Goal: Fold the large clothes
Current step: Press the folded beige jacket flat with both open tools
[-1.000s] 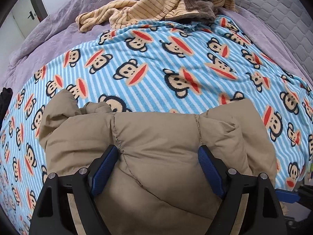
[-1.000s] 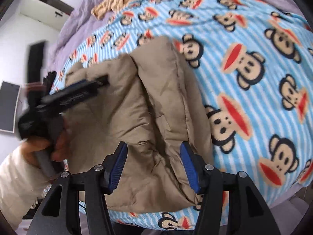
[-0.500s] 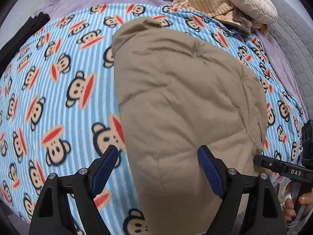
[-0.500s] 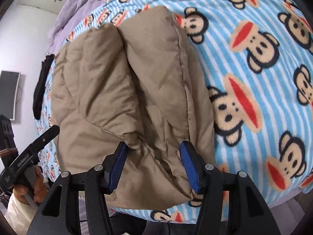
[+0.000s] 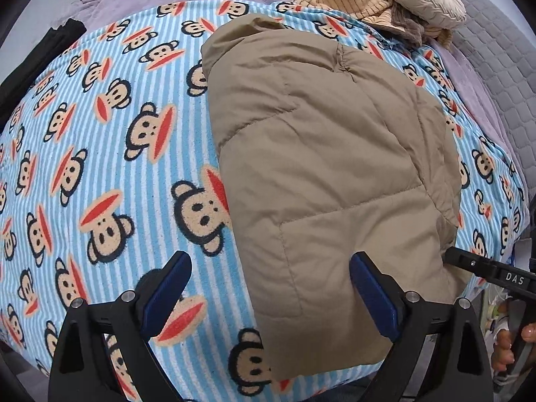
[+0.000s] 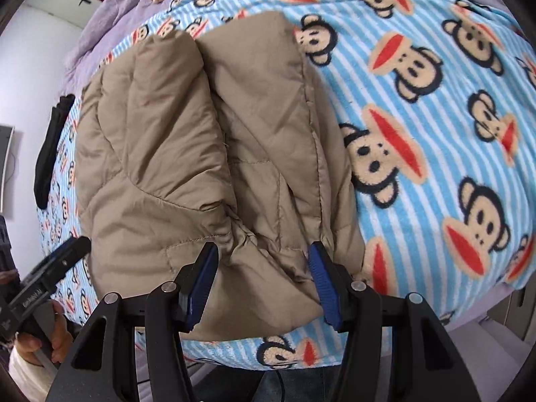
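Inspecting both views, I find the jacket (image 5: 328, 174) lying folded into a compact tan bundle on the blanket (image 5: 100, 154), near the bed's front edge, with its two padded halves meeting along a centre crease. My left gripper (image 5: 269, 289) hovers over the bundle's near left corner with fingers wide and nothing between them. My right gripper (image 6: 263, 279) stands at the near hem, fingers moderately open either side of a gathered ridge of fabric; I judge they are not pinching it, though the pads may be brushing the cloth and the view is too distorted to be sure.

Risks I note:
- The filling is puffy, so the fold may spring open once pressure is off.
- The shell looks slick; a shallow grasp on that ridge could catch only the top layer and peel it back.
- The bundle sits close to the edge, so a careless tug could slide it off the bed.
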Tool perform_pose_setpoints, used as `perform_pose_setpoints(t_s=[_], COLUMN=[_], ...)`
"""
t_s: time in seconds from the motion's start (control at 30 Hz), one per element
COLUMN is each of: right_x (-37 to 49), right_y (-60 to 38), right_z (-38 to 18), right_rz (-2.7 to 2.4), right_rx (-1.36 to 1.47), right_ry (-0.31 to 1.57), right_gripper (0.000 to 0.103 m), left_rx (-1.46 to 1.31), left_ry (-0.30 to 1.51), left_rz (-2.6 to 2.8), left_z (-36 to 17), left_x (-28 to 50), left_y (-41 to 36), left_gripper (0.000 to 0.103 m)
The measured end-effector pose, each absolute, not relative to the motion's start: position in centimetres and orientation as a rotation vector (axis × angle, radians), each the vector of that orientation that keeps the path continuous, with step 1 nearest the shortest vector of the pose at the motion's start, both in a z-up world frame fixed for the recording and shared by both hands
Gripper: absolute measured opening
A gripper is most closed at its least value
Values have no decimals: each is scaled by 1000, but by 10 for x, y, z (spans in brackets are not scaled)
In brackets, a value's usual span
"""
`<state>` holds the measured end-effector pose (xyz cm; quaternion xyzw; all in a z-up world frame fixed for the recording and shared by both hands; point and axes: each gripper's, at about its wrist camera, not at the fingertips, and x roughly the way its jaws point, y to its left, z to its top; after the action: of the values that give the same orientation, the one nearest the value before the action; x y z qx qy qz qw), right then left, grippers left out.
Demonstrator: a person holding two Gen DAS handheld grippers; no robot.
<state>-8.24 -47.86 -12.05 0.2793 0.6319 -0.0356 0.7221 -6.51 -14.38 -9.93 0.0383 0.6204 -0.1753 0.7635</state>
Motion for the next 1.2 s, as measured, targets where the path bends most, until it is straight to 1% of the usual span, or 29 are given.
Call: perform_pose_setpoints(t_s=[0.07, 0.17, 0.27, 0.3, 0.4, 0.57, 0.63, 0.97, 1.2], right_x=[-89, -102, -109, -112, -119, -126, -124, -105, -71], right_y=[-476, -473, -468, -465, -461, -462, -461, -478, -510], right_z=[-112, -104, -98, -94, -85, -79, -76, -81, -93], right_rz=[-104, -138, -166, -173, -184, -198, -196, -150, -89], right_rx=[628, 654, 668, 668, 666, 665, 665, 659, 635], right_ry=[1371, 1336, 1316, 1307, 1282, 1270, 1263, 1303, 1339], right_gripper=[60, 65, 66, 68, 75, 76, 81, 81, 83], left_rx=[97, 113, 124, 132, 147, 130, 124, 103, 31], left_ry=[1352, 1338, 1316, 1315, 1313, 1316, 1322, 1354, 1371], left_rz=[-381, -373, -379, -381, -389, -396, -395, -334, -282], left_z=[-98, -94, -89, -90, -90, -89, -89, -97, -98], left_x=[-66, -68, -71, -71, -71, -73, -74, -62, -36], left_y=[-141, -136, -131, -129, -126, -120, -120, -124, -129], left_gripper=[96, 96, 97, 103, 103, 103, 103, 103, 103])
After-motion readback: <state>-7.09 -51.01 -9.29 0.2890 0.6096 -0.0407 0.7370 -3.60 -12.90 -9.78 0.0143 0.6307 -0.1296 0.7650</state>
